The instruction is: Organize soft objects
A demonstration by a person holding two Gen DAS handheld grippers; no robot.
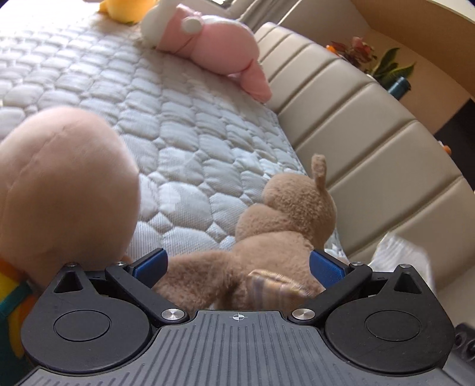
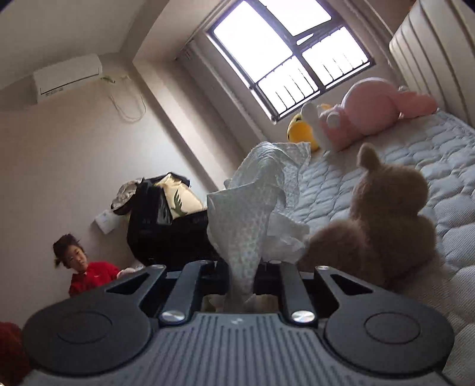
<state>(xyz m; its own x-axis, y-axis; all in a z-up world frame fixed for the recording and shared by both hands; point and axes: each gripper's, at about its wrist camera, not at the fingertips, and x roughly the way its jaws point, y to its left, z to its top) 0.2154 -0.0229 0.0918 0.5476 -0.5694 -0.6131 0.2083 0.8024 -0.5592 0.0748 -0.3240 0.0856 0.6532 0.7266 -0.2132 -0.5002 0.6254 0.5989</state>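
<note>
- The task looks to me about in the middle. The pink plush (image 1: 213,50) and the yellow plush (image 1: 124,9) lie together at the far end of the mattress (image 1: 184,124), close to the headboard edge, so these two seem already put in their place.
- The brown plush (image 1: 282,213) is at the near end of the mattress, also beside the padded headboard (image 1: 356,118), well apart from the pink and yellow ones. I judge it is not yet arranged.
- A big peach-coloured plush (image 1: 65,184) with a colourful collar is at the near left side in the left wrist view, very close to the camera. Whether it rests on the mattress or is carried, I cannot tell.
- The left gripper (image 1: 237,261) is wide open. Its blue pads (image 1: 151,264) stand on both sides of the brown plush's lower body, and the plush fills the gap between them. The jaws are not pressed in, so I think it is only ready to grasp.
- The right gripper (image 2: 242,267) is closed narrow and pinches a white crumpled tissue (image 2: 252,213), which stands up from between the fingers, just beside the brown plush (image 2: 386,213).
- Left to do, in my judgement: put away the tissue and bring the brown plush to the others.
</note>
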